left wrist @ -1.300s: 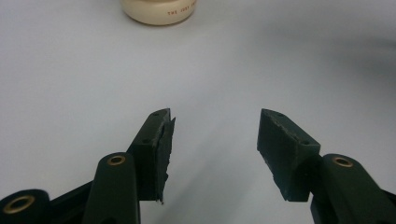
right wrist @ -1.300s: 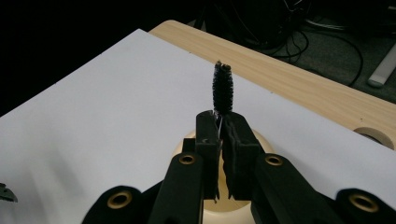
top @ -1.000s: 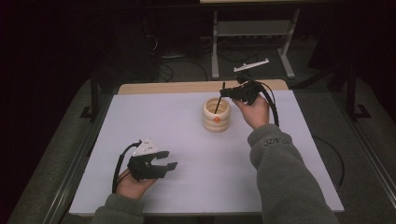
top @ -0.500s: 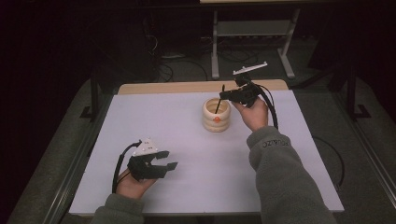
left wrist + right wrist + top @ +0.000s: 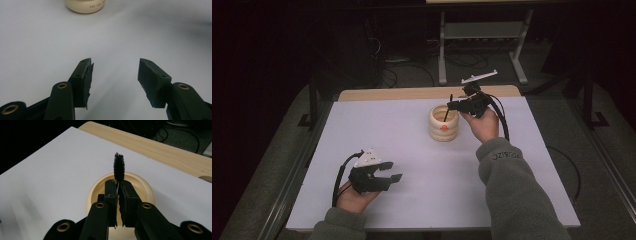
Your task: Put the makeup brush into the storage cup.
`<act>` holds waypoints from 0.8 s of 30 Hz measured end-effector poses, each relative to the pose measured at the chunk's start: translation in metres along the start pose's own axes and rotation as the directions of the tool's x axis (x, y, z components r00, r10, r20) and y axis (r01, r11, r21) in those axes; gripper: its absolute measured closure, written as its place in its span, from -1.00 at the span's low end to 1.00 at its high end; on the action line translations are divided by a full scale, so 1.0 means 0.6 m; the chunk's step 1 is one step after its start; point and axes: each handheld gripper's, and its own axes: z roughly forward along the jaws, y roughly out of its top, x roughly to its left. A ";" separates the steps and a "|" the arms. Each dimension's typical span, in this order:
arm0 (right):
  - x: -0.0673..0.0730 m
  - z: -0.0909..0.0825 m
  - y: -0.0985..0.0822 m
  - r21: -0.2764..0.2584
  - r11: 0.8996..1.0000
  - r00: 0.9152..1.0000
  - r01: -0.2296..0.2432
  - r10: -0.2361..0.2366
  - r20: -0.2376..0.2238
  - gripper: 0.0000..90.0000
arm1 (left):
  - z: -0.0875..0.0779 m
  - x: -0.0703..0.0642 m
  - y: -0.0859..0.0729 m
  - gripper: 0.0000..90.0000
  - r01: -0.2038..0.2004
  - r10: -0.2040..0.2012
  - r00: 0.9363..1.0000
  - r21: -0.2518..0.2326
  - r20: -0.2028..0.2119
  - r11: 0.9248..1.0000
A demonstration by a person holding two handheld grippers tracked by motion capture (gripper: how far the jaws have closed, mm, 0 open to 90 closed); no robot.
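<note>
The right gripper (image 5: pixel 117 195) has its jaws clamped on the thin wire stem of a small black bristle brush (image 5: pixel 119 167), whose bristled head stands just past the jaw tips. Directly beyond and below those jaws sits the cream ribbed ceramic pot (image 5: pixel 147 190), its mouth under the brush. The left gripper (image 5: pixel 113 75) rests with jaws apart and nothing between them, the pot (image 5: pixel 85 6) well ahead on the white tabletop (image 5: pixel 37 37).

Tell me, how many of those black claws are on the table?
2: the left claw rests open near the front edge; the right claw holds a small brush over the cream cup.
</note>
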 end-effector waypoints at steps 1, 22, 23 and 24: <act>-0.002 0.001 -0.002 -0.001 1.000 1.000 0.005 -0.005 0.000 0.83 | 0.000 0.000 0.000 0.00 0.002 -0.002 1.000 0.000 0.000 1.000; -0.026 -0.007 -0.039 0.000 0.998 0.998 -0.060 0.060 0.035 0.37 | 0.000 0.000 0.000 -0.02 0.001 -0.001 1.000 -0.004 -0.005 1.000; -0.027 -0.008 -0.041 -0.002 0.998 0.997 -0.064 0.064 0.033 0.35 | 0.001 0.001 0.000 -0.03 0.002 -0.002 1.000 -0.005 -0.005 1.000; -0.027 -0.010 -0.043 -0.001 0.998 0.997 -0.069 0.069 0.030 0.34 | 0.001 0.001 0.000 -0.03 0.002 -0.002 1.000 -0.006 -0.005 1.000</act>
